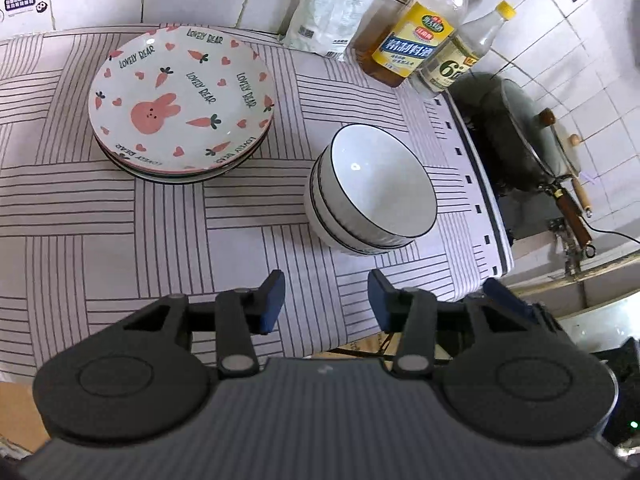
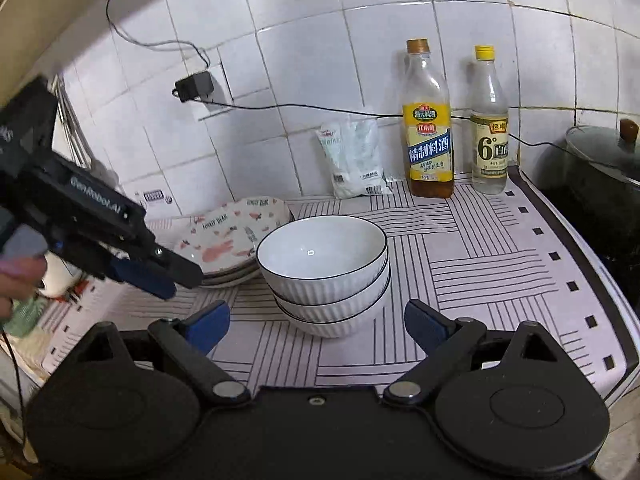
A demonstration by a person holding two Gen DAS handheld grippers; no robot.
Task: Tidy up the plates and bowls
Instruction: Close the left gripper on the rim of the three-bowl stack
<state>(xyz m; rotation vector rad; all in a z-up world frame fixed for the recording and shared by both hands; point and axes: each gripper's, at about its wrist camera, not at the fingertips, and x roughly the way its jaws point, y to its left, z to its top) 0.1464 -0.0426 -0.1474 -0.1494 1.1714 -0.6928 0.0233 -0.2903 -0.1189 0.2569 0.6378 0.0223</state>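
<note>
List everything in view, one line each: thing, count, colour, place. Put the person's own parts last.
plates: one stack, exact count unclear, white with pink rabbit and carrots, left on the cloth
bowls: three, white with dark rims, stacked right of the plates
tablecloth: one, pale with dark stripes, covering the counter
bottles: two, clear with yellow labels, by the wall
packet: one, white, leaning on the tiles
pot: one, dark, glass lid, far right
charger: one, black, on the wall
left gripper: black with blue pads, open, empty
right gripper: same, open, empty
hand: one, holding the left gripper
</note>
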